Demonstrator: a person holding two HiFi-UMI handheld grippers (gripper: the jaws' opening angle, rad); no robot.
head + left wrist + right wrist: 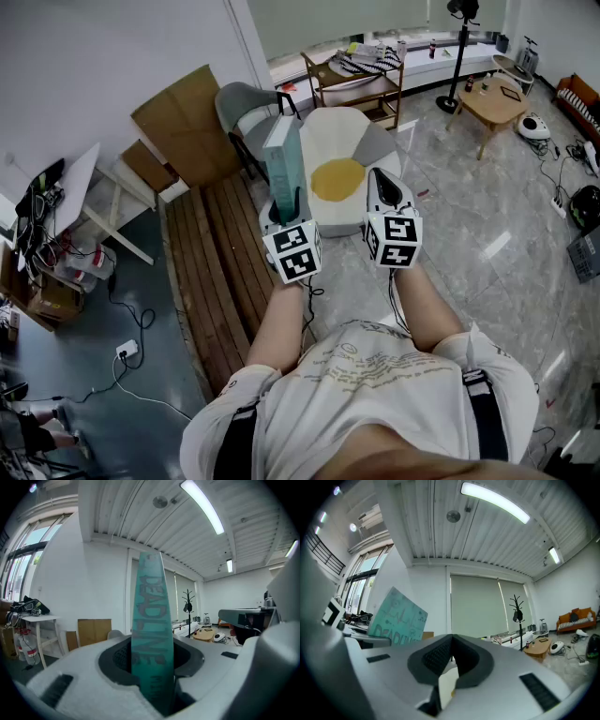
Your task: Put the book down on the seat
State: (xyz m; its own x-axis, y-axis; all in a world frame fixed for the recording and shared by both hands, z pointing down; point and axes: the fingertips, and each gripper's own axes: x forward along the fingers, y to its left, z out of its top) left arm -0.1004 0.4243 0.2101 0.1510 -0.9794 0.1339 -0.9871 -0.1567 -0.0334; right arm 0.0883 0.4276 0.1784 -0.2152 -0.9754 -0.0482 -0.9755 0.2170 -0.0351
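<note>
A: What is the left gripper (152,654) doing?

B: It is clenched on the book (150,616). The dark pads press on both covers near the lower end, and the teal spine faces the gripper's own camera with big dark letters running up it.

A: How does the book stand?

B: Upright, lower end in the jaws and the rest rising above them. It is up in the air, not lying on anything.

A: And the right gripper (451,657)?

B: Closed, the tips meeting, with nothing between them. From its own view the book shows off to the left as a tilted teal cover.

A: Where are the two grippers relative to each other?

B: Side by side in front of the person, near each other but apart, each marker cube toward the body.

A: Where is the seat (345,127)?

B: Straight ahead of both grippers, lower down. It is white, with a round yellow cushion (337,178) on it. In the head view the book overlaps its left edge.

A: What lies around it?

B: A grey chair (242,105) just behind on the left, brown cardboard (183,127) against the wall, dark wooden planks (220,258) on the floor to the left, and a low wooden table (492,103) well off to the right.
</note>
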